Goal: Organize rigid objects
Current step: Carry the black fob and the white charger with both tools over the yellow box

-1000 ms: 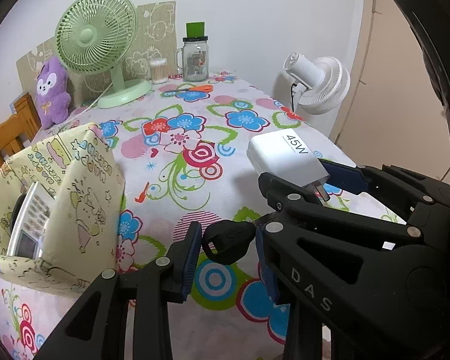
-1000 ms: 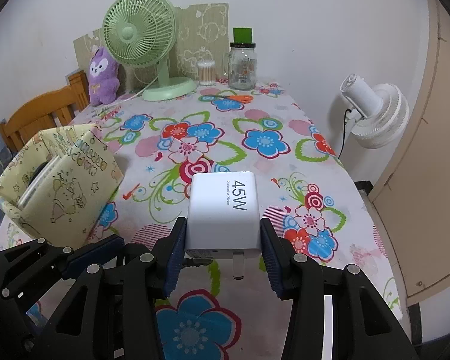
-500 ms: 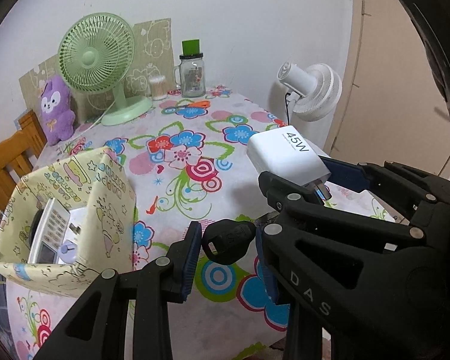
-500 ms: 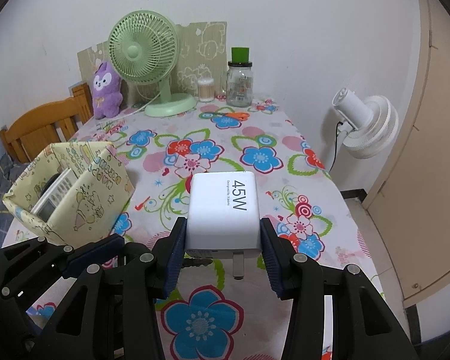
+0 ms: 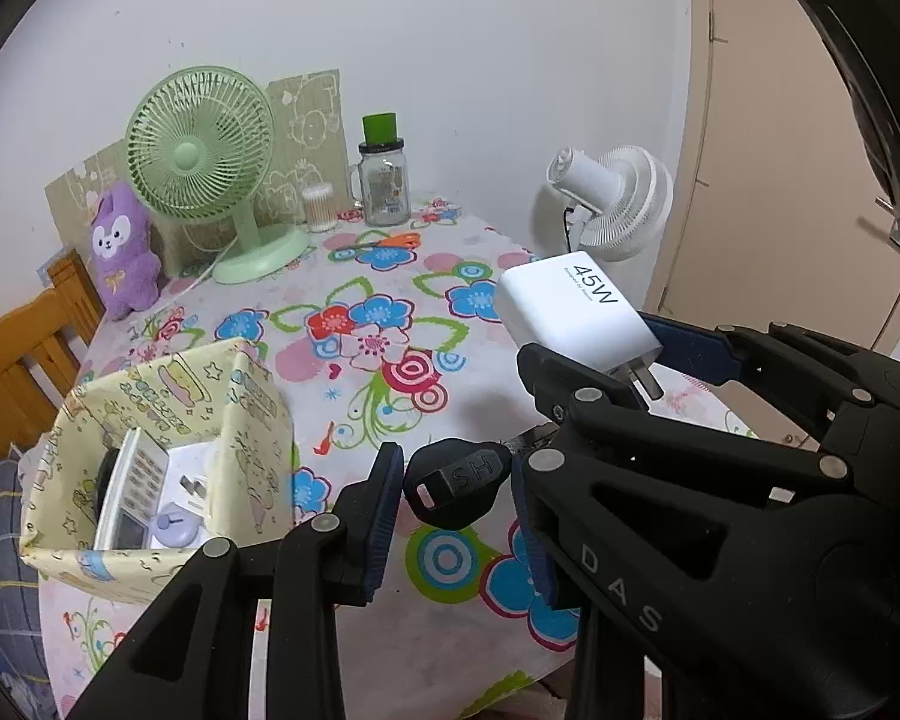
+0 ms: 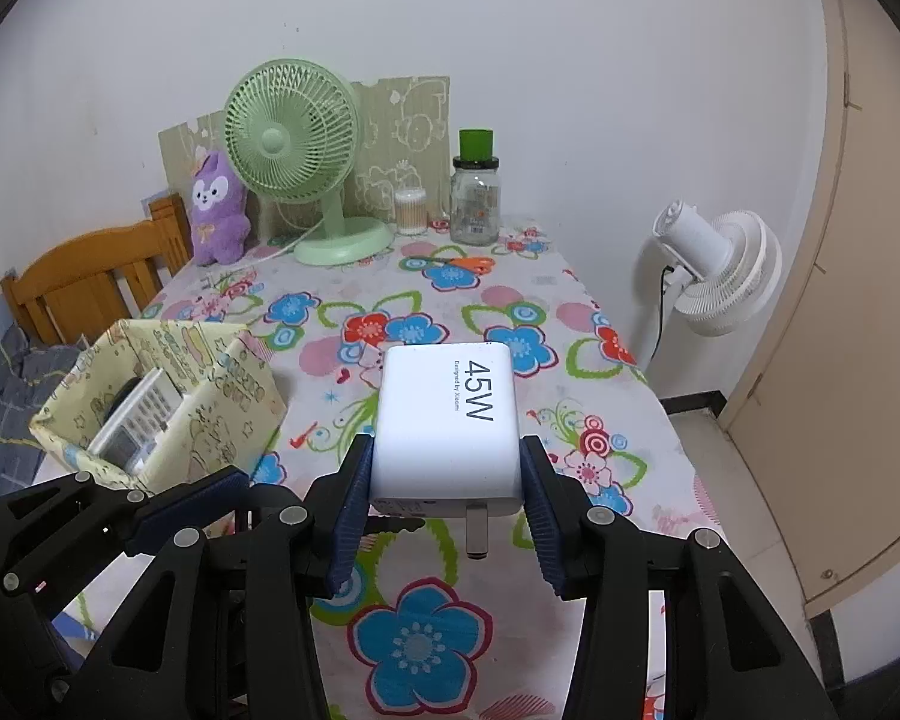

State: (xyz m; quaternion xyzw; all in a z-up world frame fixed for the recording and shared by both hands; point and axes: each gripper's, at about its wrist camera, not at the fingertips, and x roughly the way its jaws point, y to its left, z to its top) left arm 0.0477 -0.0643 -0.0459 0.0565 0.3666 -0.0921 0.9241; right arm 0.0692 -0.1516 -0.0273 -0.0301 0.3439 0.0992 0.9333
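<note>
Right now the white 45W charger (image 6: 447,426) is sitting clamped between the blue pads of the right gripper (image 6: 447,480), prongs pointing back toward the camera, hanging above the flowered tablecloth (image 6: 510,312). Beside it, the left gripper (image 5: 456,498) is clenching what is probably a black key head (image 5: 457,480), though its blade is hidden. Off to the left, the yellow patterned box (image 5: 150,414) is standing on the table, holding a remote (image 5: 129,492) and small white items.
</note>
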